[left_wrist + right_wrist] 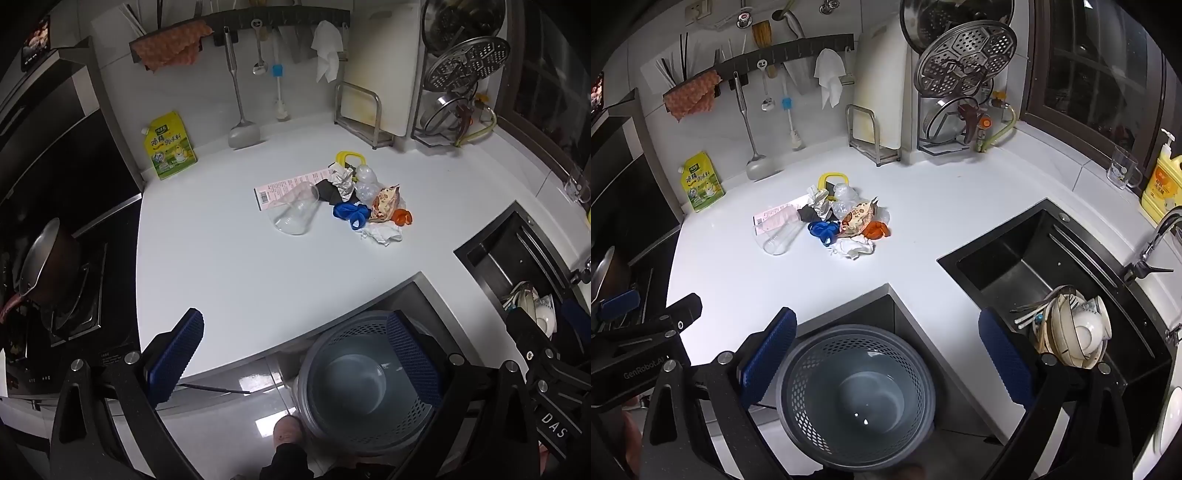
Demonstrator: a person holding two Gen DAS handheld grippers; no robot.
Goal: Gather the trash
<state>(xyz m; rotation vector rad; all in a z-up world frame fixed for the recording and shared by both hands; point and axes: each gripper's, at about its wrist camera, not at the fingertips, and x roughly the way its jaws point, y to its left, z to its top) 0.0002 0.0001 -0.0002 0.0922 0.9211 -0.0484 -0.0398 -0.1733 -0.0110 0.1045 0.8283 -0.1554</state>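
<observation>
A pile of trash lies mid-counter: a clear plastic cup (295, 214) on its side over a pink receipt (288, 184), crumpled foil (341, 181), clear plastic (365, 184), a blue scrap (351, 214), a snack wrapper (386, 203), an orange piece (402, 217) and white tissue (382, 234). The same pile shows in the right wrist view (834, 221). A grey perforated bin (857, 395) stands on the floor below the counter edge, also in the left wrist view (362, 380). My left gripper (295, 354) and right gripper (886, 354) are both open and empty, above the bin.
A white counter (221, 277) bears a yellow seasoning pouch (170, 147), a cutting board rack (365, 110) and a lid rack (964, 92). A black sink (1034, 266) with dishes (1071, 332) is at the right. A stove with a pan (48, 266) is at the left.
</observation>
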